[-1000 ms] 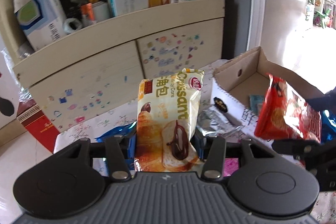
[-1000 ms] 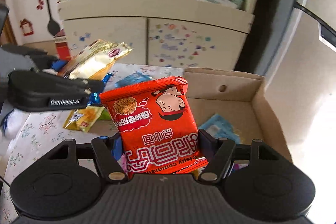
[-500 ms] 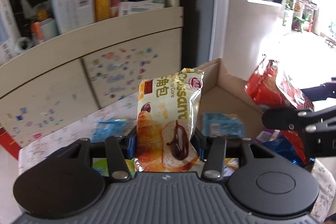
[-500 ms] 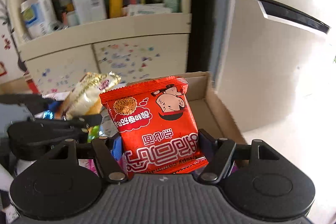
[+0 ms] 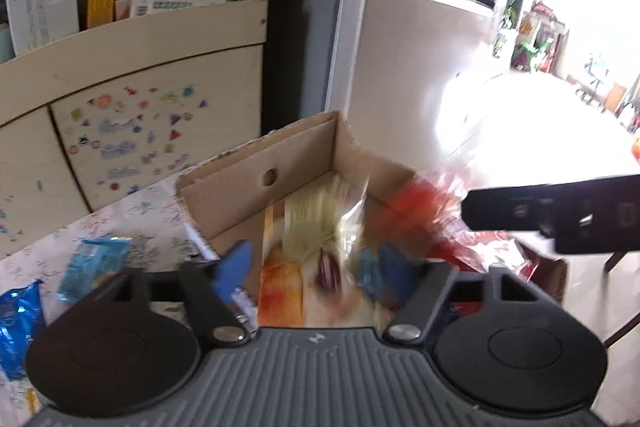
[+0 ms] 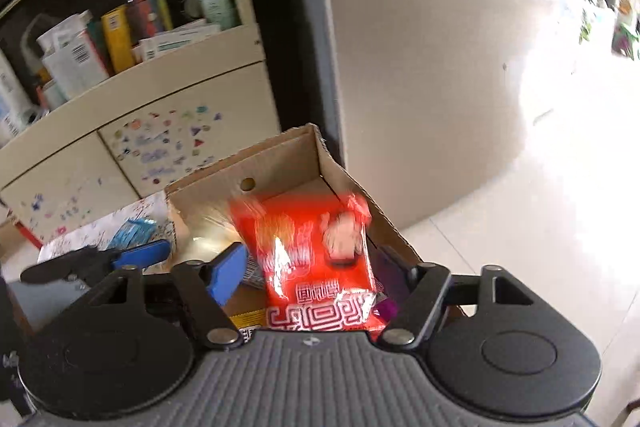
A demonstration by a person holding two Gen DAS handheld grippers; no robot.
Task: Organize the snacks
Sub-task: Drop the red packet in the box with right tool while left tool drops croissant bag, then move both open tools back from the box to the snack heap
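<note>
Left gripper (image 5: pixel 314 265): jaws spread wide, nothing clamped. Croissant pack (image 5: pixel 316 247) seen blurred between them, over cardboard box (image 5: pixel 260 163), untouched by either blue pad. Right gripper (image 6: pixel 310 267): jaws likewise parted, grip released. Red noodle snack bag (image 6: pixel 316 259) seen blurred, loose between them, inside box by its right wall. Blue packets (image 5: pixel 94 263) left lying on floral tabletop (image 5: pixel 148 211), left of box. Sticker-covered cabinet (image 5: pixel 128 131) seen behind box.

Blown-out right-side daylight, motion-blurred packets
</note>
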